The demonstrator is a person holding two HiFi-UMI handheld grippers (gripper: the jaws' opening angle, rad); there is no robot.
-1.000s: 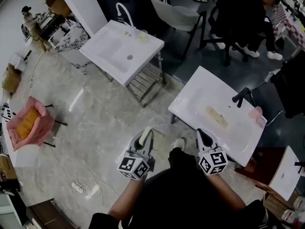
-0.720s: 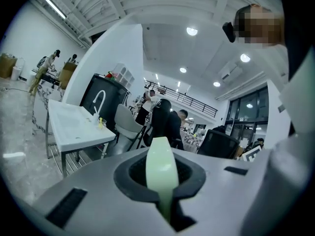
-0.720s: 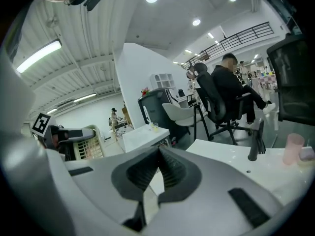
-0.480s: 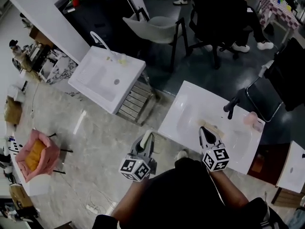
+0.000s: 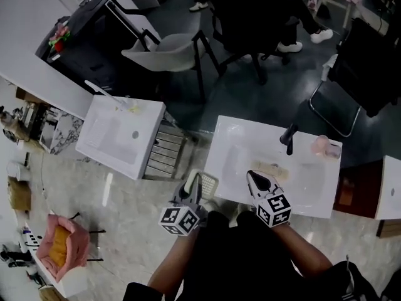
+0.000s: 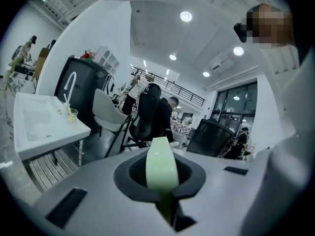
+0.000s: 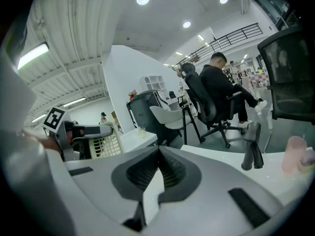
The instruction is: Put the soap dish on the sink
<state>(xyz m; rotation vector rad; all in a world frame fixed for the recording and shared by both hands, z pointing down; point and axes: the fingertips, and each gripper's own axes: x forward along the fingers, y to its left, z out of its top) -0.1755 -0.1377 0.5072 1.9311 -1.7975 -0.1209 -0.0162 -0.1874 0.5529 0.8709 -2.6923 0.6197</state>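
1. Find left gripper (image 5: 193, 184) clamped on pale green soap dish (image 6: 161, 167), held edge-on at the sink's (image 5: 217, 167) near corner.
2. Find right gripper (image 5: 254, 177) closed, empty, above the basin.
3. Judge carry nearly done; setting down on the sink not yet done.

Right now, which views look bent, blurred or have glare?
Left gripper view: strong fisheye bending, glaring round ceiling lamps; the pale green plastic soap dish, close to the lens, looks soft. Right gripper view: same bending; the black metal faucet looks slightly blurred. Head view: even light, a lamp streak on the glossy grey marble floor.
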